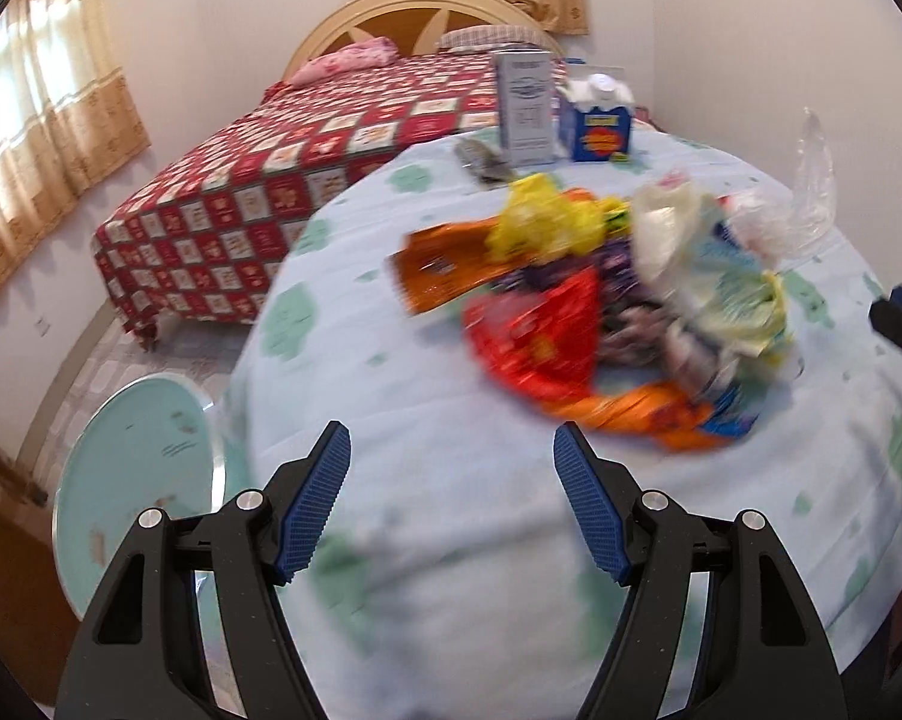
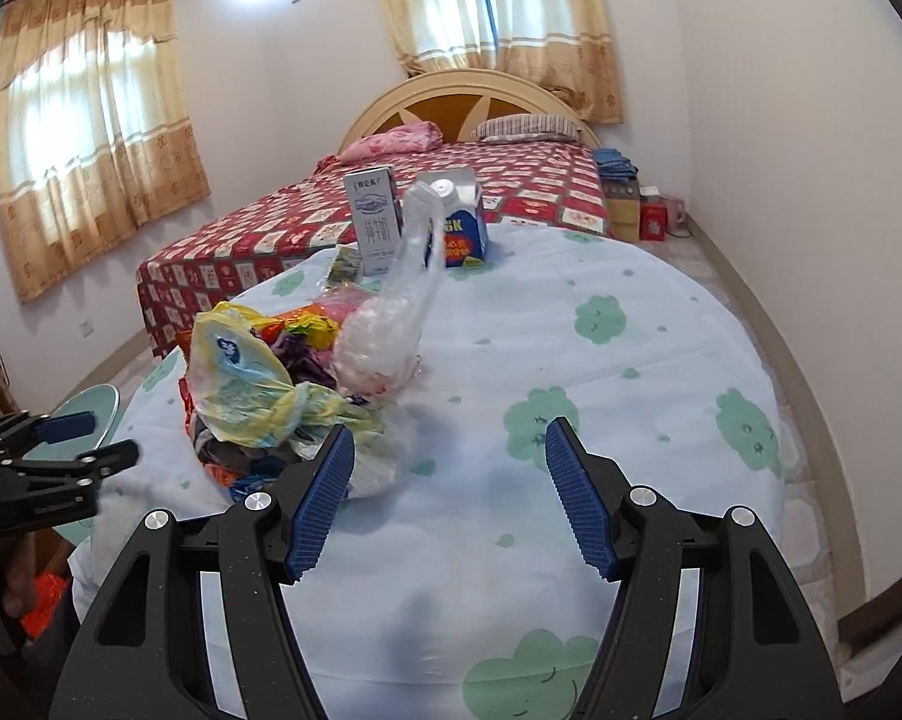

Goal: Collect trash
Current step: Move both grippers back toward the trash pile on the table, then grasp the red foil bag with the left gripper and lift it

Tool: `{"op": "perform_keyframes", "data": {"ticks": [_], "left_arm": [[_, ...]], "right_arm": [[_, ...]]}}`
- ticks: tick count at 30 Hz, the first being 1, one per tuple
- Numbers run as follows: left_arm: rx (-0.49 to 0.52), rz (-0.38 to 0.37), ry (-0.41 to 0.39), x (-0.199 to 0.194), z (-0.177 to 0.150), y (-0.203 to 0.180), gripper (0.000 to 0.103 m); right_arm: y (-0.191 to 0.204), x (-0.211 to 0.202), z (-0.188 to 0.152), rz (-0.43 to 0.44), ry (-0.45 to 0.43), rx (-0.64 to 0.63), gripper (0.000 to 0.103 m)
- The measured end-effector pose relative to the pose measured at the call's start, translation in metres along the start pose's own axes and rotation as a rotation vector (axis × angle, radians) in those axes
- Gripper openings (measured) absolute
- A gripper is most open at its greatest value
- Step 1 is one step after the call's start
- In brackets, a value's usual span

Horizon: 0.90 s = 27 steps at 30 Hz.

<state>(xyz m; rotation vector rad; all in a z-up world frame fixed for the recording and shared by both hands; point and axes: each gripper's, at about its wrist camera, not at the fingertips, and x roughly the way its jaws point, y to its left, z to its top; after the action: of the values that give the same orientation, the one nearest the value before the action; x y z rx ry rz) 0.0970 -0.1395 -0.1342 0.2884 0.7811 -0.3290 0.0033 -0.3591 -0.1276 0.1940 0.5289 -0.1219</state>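
Both grippers are spread with nothing between their blue pads. The left gripper hangs over the near edge of the table, short of the trash. The right gripper sits beside the pile's right flank, its left pad overlapping the bag in the picture, though I cannot tell whether it touches.

The trash lies heaped in the middle of the cloud-print tablecloth: an orange wrapper, a red wrapper, a yellow crumpled wrapper and a pale printed plastic bag slumped over them. A clear plastic bag stands up at the pile's right edge, its twisted neck rising in front of the cartons. The left view is smeared, so how many separate pieces make up the heap is probably more than can be named.

Behind the pile stand a grey carton and a blue milk carton, upright and close together, with a small dark wrapper lying just beside the grey one.

The risks come from the material. Thin film and foil slide on cloth, so a closing pad may push a wrapper away instead of pinching it. Lifting the printed bag could spill the loose wrappers under it. A sweep toward the tall clear bag may topple it, and a reach past it could knock over either carton.
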Motion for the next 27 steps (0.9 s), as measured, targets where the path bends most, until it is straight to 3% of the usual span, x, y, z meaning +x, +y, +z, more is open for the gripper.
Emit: {"op": "perform_keyframes", "data": {"ticks": [5, 8, 12, 13, 18, 27], "left_arm": [[0.039, -0.024, 0.025, 0.022, 0.007, -0.027, 0.07], [0.017, -0.06, 0.03, 0.033, 0.009, -0.027, 0.059], [0.038, -0.137, 0.038, 0.033, 0.011, -0.034, 0.007], [0.05, -0.143, 0.04, 0.032, 0.01, -0.037, 0.001], [0.044, -0.142, 0.04, 0.028, 0.008, -0.035, 0.0], [0.003, -0.137, -0.034, -0.015, 0.013, -0.001, 0.001]], "right_arm": [[-0.004, 0.006, -0.008, 0.012, 0.008, 0.014, 0.067], [-0.005, 0.01, -0.009, 0.024, 0.019, 0.022, 0.067], [-0.003, 0.012, -0.013, 0.033, 0.026, 0.025, 0.069], [-0.003, 0.013, -0.014, 0.036, 0.029, 0.028, 0.069], [-0.003, 0.014, -0.015, 0.036, 0.033, 0.032, 0.069], [-0.006, 0.013, -0.014, 0.033, 0.02, 0.049, 0.069]]}}
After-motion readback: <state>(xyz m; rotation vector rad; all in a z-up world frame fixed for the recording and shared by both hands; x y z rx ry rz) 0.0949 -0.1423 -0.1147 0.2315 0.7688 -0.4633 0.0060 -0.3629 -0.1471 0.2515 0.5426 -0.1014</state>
